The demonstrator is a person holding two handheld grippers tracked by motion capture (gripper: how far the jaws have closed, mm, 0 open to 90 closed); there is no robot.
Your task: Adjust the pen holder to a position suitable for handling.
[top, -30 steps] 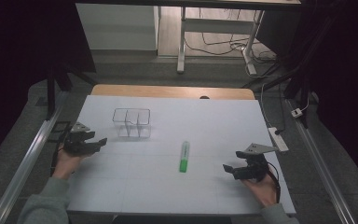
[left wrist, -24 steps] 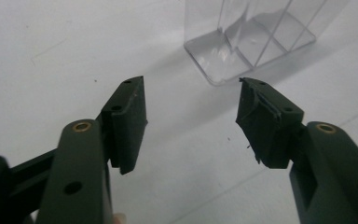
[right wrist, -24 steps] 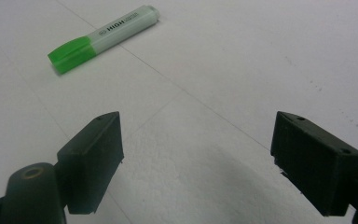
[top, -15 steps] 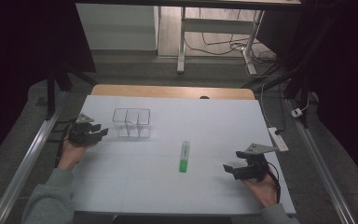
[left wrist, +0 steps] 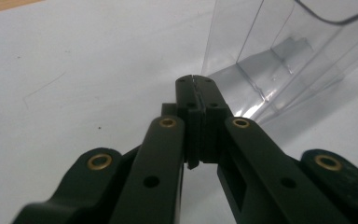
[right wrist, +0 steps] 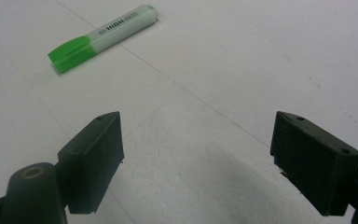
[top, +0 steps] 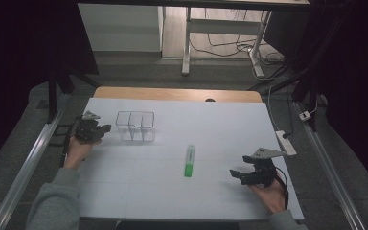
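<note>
Your left gripper point(top: 106, 128) sits near the left edge of the white table surface point(top: 220, 124), its two black jaws pressed flat together with nothing between them, as the left gripper view point(left wrist: 196, 80) shows plainly. Its tip is just beside the clear plastic box with inner dividers point(top: 135, 126), close to the box's near wall point(left wrist: 279, 60), though you cannot tell whether they touch. Your right gripper point(top: 234, 173) rests low at the right of the table, jaws spread wide and holding nothing point(right wrist: 196, 158). The green highlighter pen with a pale barrel and bright green cap point(top: 189, 161) lies flat on the table between your two hands, its length running away from you, well apart from the right gripper and ahead of its open jaws point(right wrist: 103, 36).
</note>
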